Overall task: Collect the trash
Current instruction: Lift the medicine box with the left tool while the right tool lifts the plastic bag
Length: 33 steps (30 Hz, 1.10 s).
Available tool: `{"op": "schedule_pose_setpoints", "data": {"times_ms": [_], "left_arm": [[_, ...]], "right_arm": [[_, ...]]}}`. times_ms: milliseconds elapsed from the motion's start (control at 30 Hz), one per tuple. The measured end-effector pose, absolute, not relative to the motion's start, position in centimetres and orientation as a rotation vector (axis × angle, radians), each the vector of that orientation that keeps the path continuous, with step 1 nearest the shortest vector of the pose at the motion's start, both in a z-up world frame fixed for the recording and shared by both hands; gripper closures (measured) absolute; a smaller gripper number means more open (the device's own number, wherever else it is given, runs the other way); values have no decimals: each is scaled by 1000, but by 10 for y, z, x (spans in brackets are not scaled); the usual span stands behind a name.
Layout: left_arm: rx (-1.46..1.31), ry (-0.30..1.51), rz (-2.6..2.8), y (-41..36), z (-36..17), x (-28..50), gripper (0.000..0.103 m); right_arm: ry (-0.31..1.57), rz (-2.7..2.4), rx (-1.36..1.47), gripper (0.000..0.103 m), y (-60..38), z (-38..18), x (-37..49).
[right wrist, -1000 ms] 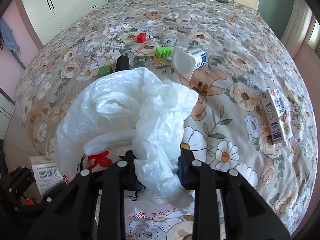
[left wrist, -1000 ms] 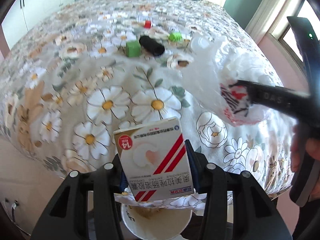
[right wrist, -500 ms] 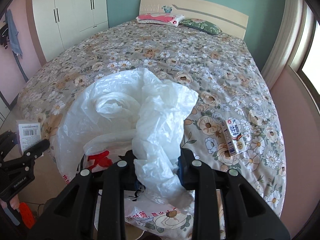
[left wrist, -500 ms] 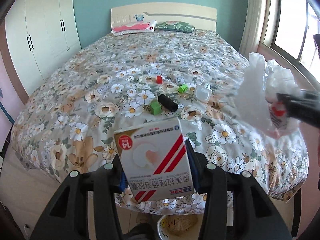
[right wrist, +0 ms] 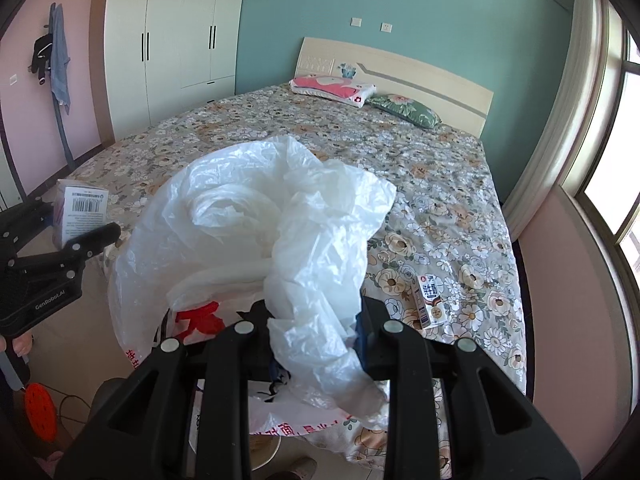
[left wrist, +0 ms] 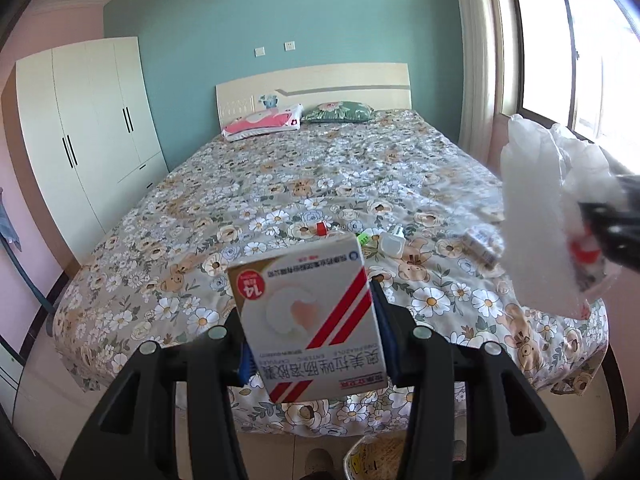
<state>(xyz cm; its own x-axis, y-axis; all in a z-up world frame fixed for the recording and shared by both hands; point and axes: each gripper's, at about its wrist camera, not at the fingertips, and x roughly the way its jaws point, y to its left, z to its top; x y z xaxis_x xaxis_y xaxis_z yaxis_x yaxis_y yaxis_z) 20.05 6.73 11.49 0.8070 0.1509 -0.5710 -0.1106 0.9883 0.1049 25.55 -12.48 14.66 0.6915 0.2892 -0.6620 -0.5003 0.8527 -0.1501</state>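
My left gripper (left wrist: 310, 334) is shut on a white medicine box (left wrist: 308, 316) with red stripes, held up in front of the bed's foot. It also shows in the right wrist view (right wrist: 78, 214). My right gripper (right wrist: 316, 332) is shut on a crumpled white plastic bag (right wrist: 272, 232), which shows at the right of the left wrist view (left wrist: 556, 216). On the flowered bed (left wrist: 280, 184) lie a small milk carton (right wrist: 430, 300), a white cup (left wrist: 392, 242), a green block (left wrist: 363, 239) and a red block (left wrist: 321, 228).
A round white bin (left wrist: 374, 458) stands on the floor below the left gripper. White wardrobes (left wrist: 88, 128) line the left wall and a window (left wrist: 580, 40) is on the right. Two pillows (left wrist: 264, 122) lie by the headboard. An orange disc (right wrist: 40, 412) lies on the floor.
Both grippers have lifted and pulled back from the bed, so the views now take in the whole room. The box and the bag stay gripped.
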Motion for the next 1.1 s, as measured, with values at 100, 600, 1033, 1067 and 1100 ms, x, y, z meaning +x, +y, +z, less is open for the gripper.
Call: {"op": "schedule_pose_setpoints", "data": {"times_ms": [100,600,1033,1067,1100], "left_arm": [[107,564,144,61,136,180,54],[234,441,101,42,191,101,54],[262,516,-15,39,154,63,54],[261,529,-21,40,148,62,54],[259,542,-27,41,141,62,54]], "right_arm": [[641,453,-325,75,-134,167,230],[496,469,-344,75,-190,222,107],[562,535,-354,75,-204,173,58],[572,541,-357,75,-203,165,57],[583,550,-360,75,-202,157,55]]}}
